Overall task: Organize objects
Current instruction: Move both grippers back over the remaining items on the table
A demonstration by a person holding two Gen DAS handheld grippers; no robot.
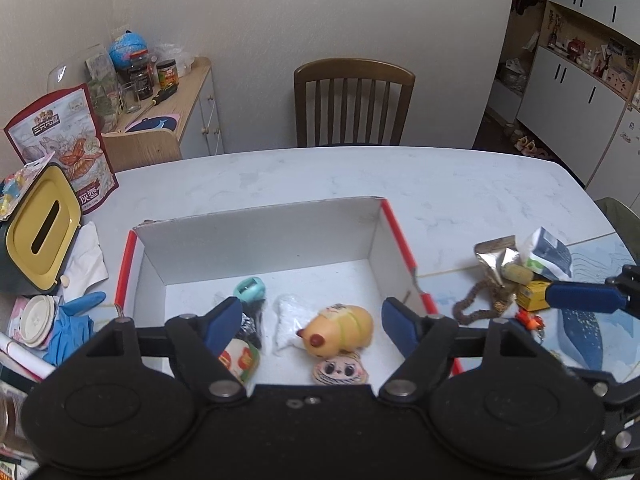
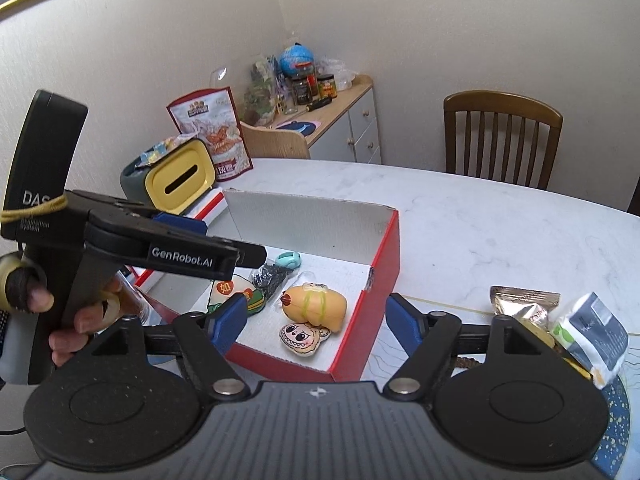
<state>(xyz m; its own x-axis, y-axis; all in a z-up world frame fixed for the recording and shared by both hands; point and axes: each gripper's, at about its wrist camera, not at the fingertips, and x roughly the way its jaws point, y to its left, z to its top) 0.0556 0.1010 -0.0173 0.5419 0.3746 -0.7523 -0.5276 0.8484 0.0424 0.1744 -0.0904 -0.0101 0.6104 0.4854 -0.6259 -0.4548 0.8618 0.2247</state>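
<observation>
A red box point(image 1: 400, 232) with a white inside stands on the marble table point(image 1: 460, 188). In it lie a yellow plush toy point(image 1: 340, 330), a white packet point(image 1: 288, 320), a teal gadget point(image 1: 250, 288), a black item point(image 1: 254, 326), a face badge point(image 1: 340, 368) and a red-green badge point(image 1: 240, 360). My left gripper point(image 1: 312, 324) hangs open over them and holds nothing. My right gripper point(image 2: 318, 320) is open and empty at the box's near right corner point(image 2: 344, 356). To the box's right lie a foil packet point(image 1: 496, 256), a white-blue pack point(image 1: 548, 252), a yellow carton point(image 1: 532, 294) and a bead chain point(image 1: 476, 300).
A yellow-lidded tissue box point(image 1: 40, 224), a snack bag point(image 1: 68, 148), a blue glove point(image 1: 72, 328) and a cup lid point(image 1: 38, 320) crowd the table's left end. A wooden chair point(image 1: 352, 100) stands behind the table. A hand point(image 2: 72, 320) holds the left gripper's handle.
</observation>
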